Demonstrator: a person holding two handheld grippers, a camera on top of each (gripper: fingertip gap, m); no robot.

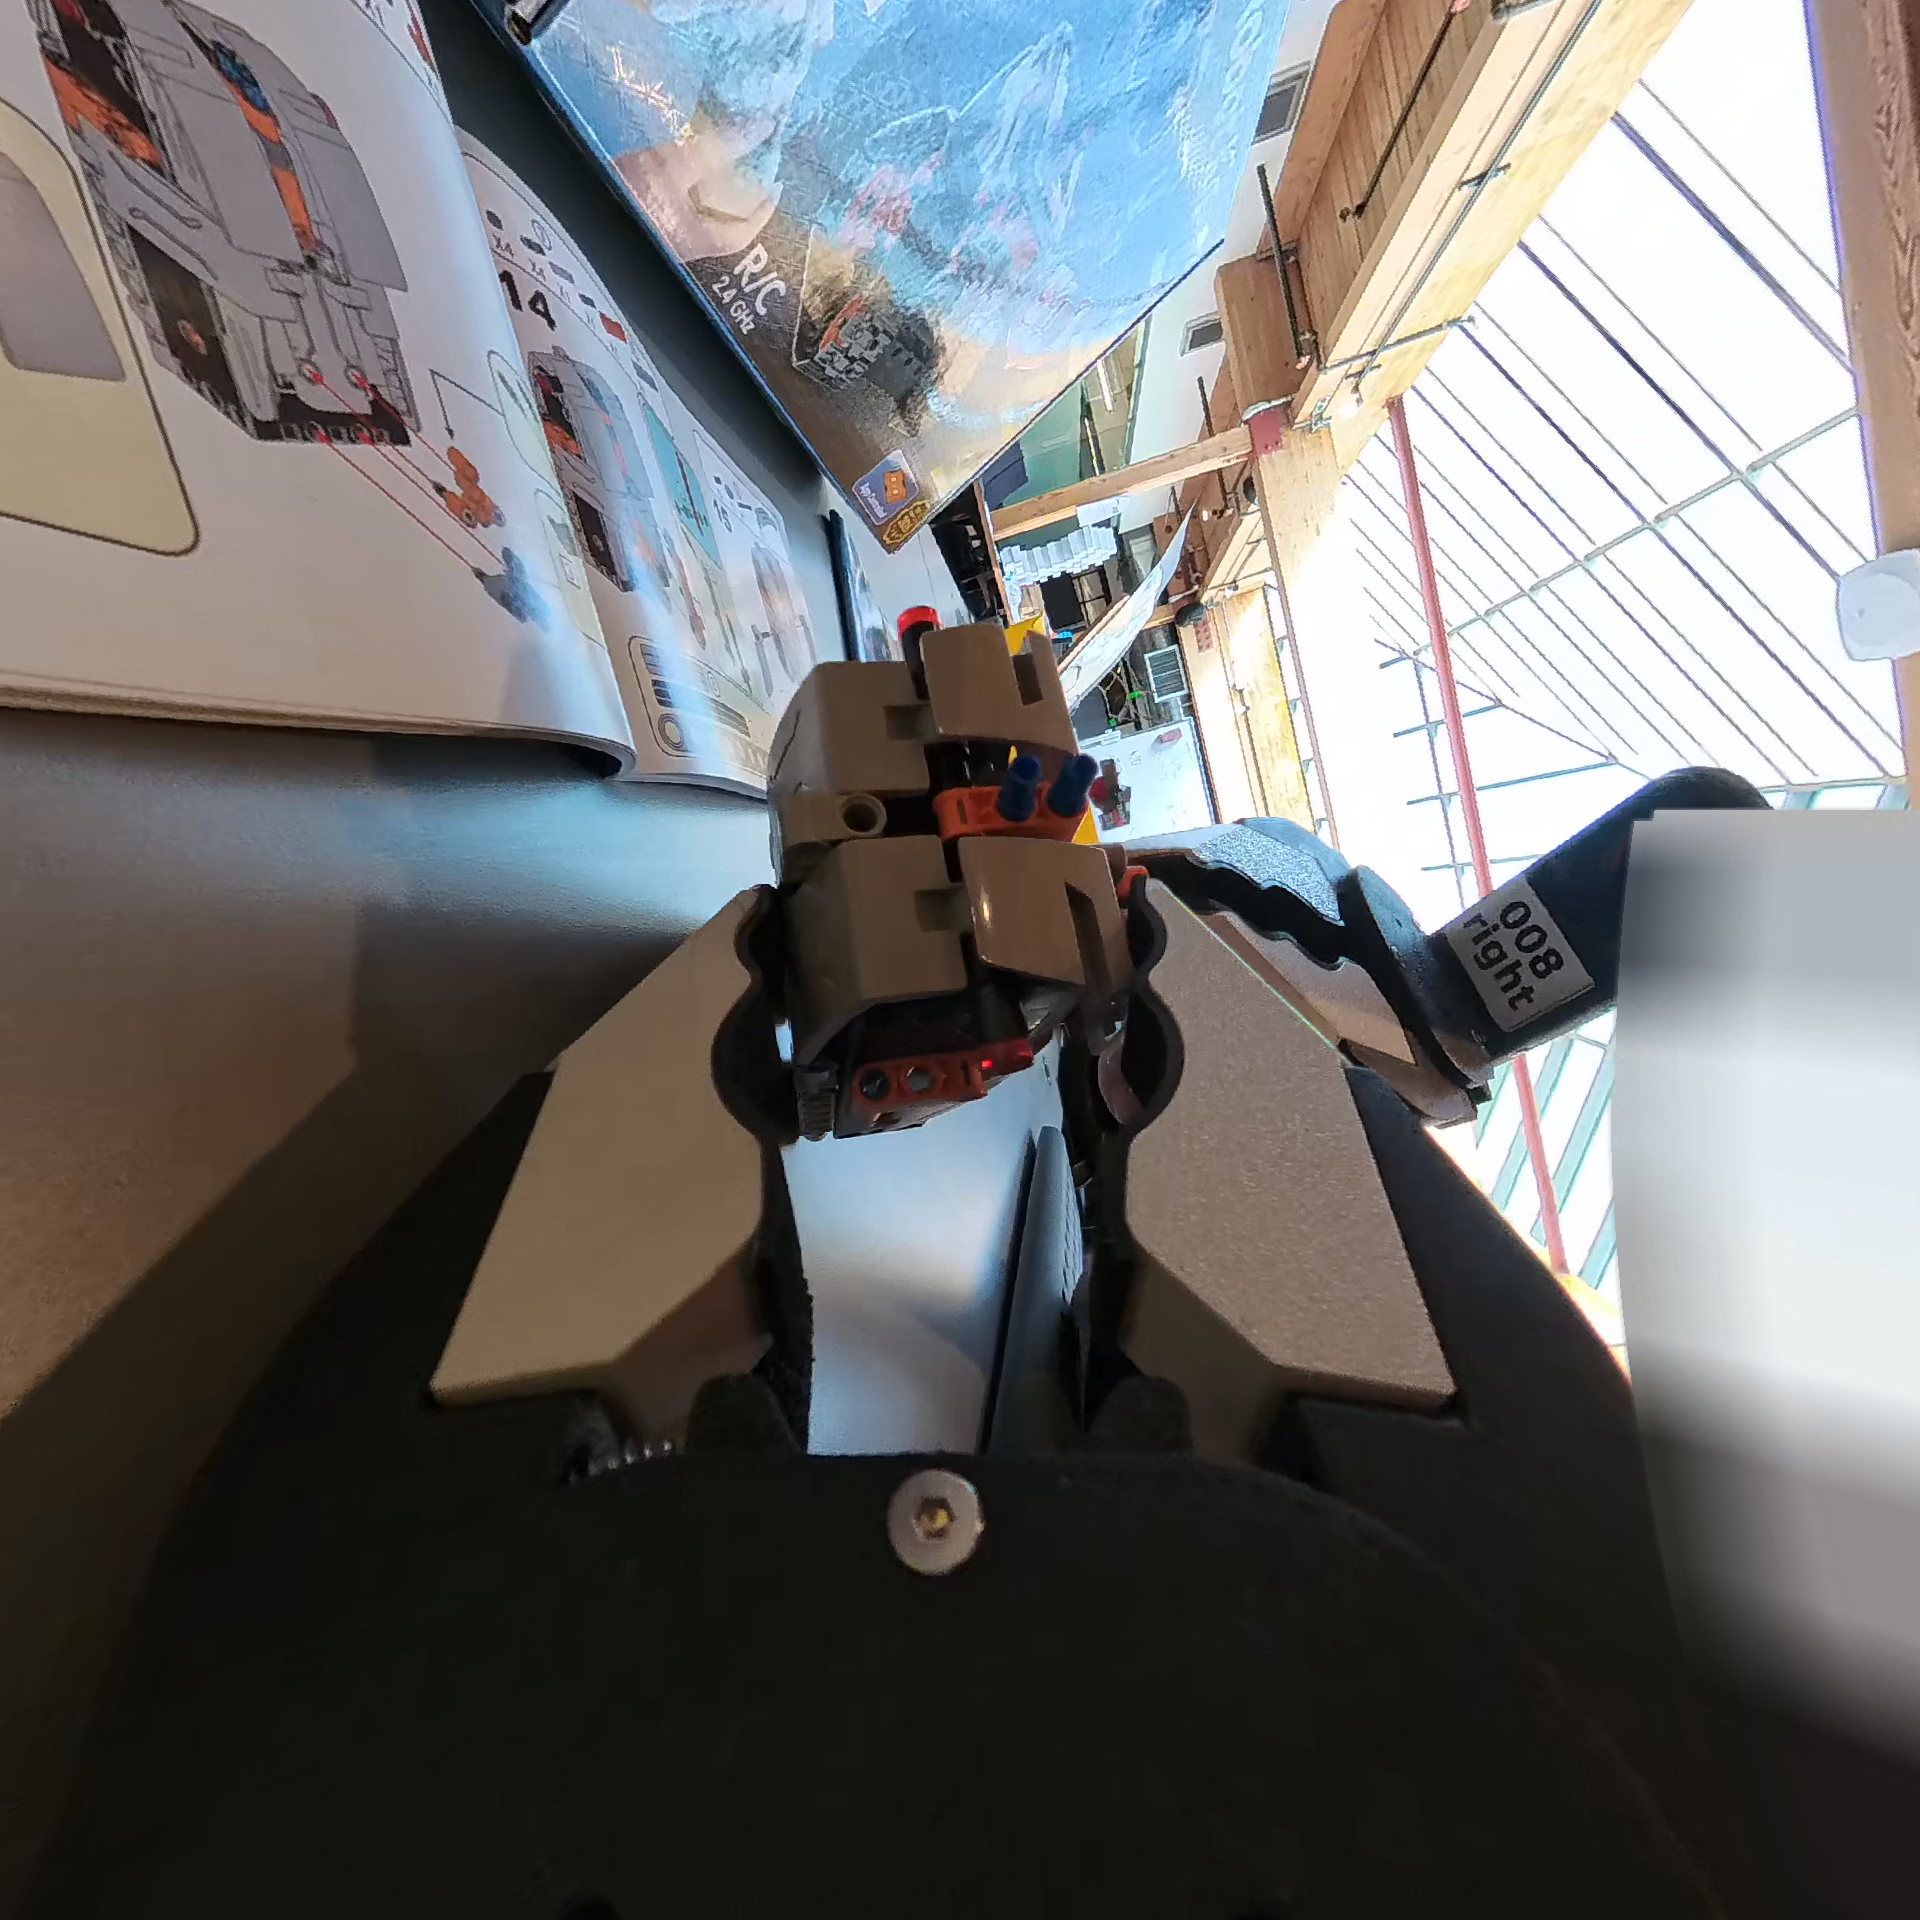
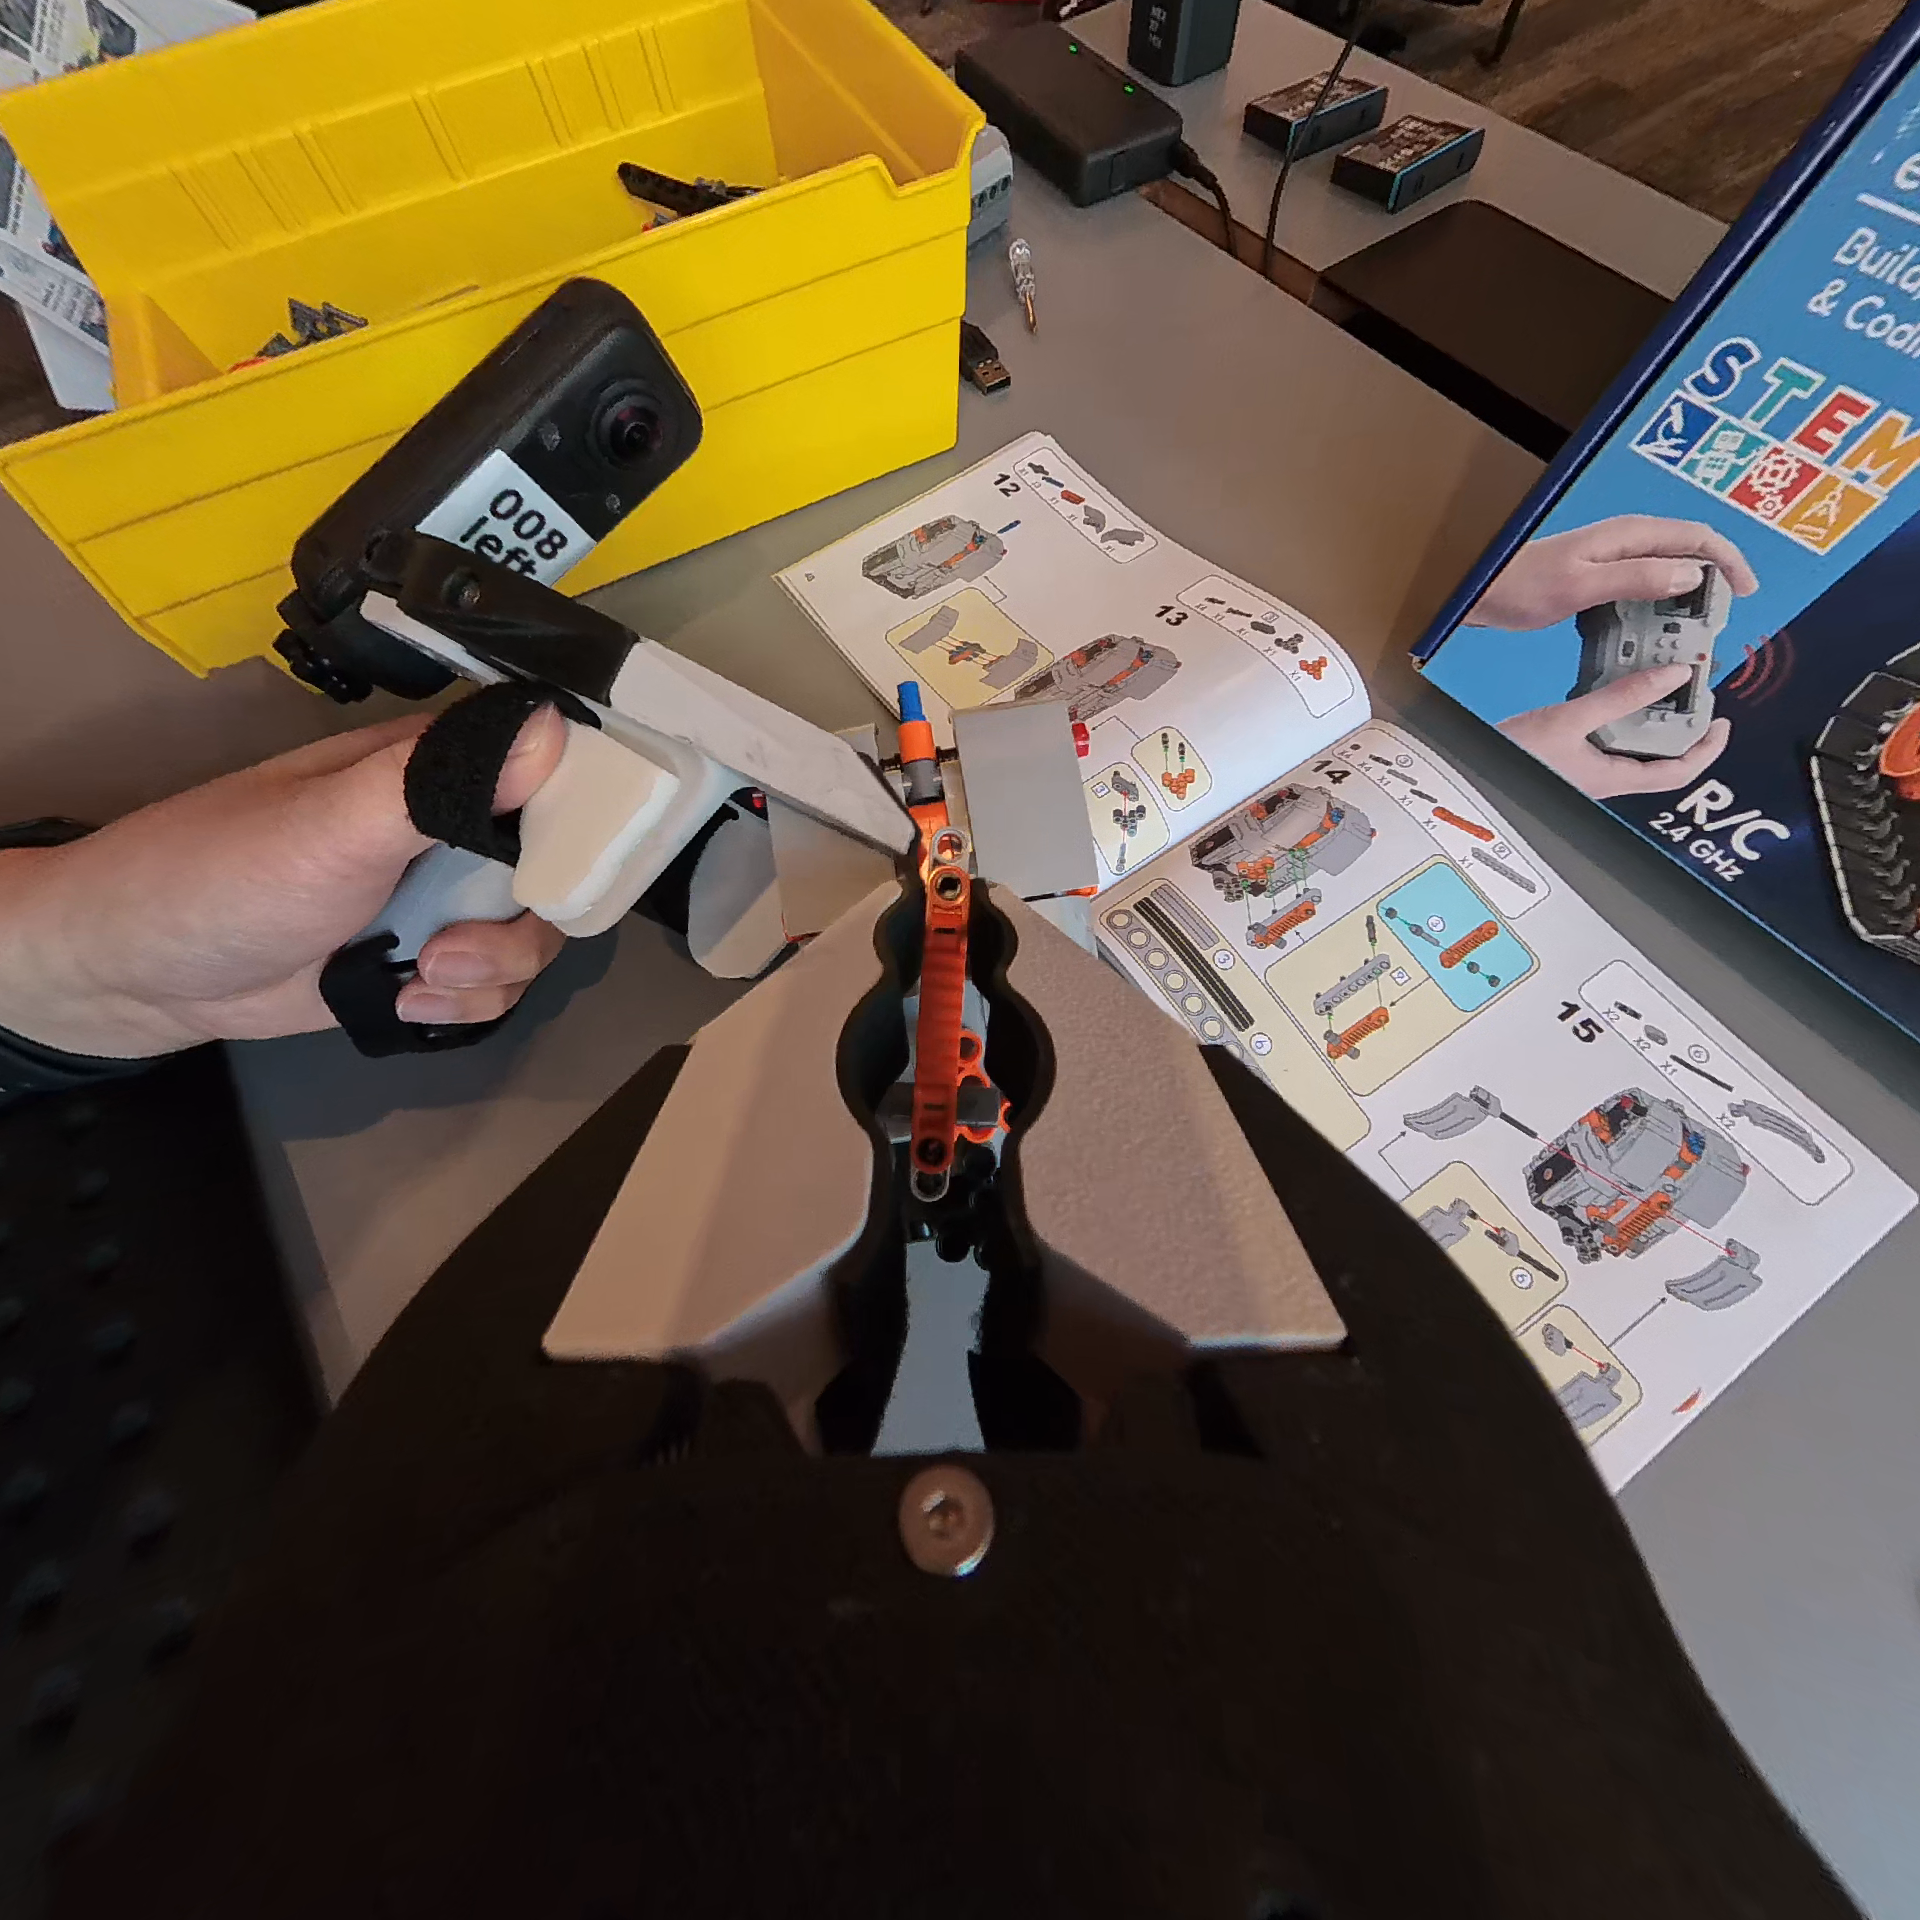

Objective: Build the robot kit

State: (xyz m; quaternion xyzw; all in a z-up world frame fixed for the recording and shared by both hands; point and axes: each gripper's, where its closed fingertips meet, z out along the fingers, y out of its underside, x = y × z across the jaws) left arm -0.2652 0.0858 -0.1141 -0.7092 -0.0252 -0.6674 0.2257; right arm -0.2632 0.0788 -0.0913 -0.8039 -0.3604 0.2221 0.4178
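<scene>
A grey brick-built model [image 1: 914, 883] with orange and blue pins is held between the two grippers above a grey table [image 2: 1195, 395]. My left gripper [image 1: 945, 935] is shut on the model's grey body. In the right wrist view a hand holds the left gripper, and one of its fingers [image 2: 758, 743] reaches the model's grey panels [image 2: 1023, 790]. My right gripper [image 2: 945, 914] is shut on a long orange beam [image 2: 943, 1029] at the model's near side. The right gripper also shows in the left wrist view [image 1: 1278, 904], pressed against the model's right side.
An open instruction booklet [image 2: 1455, 1039] lies under and to the right of the model. A blue product box [image 2: 1714, 571] stands at the right. A yellow bin [image 2: 520, 312] with loose parts stands at the back left. A charger [image 2: 1070, 114] and battery packs lie behind. Both grippers' tips are close together, under 4 cm apart.
</scene>
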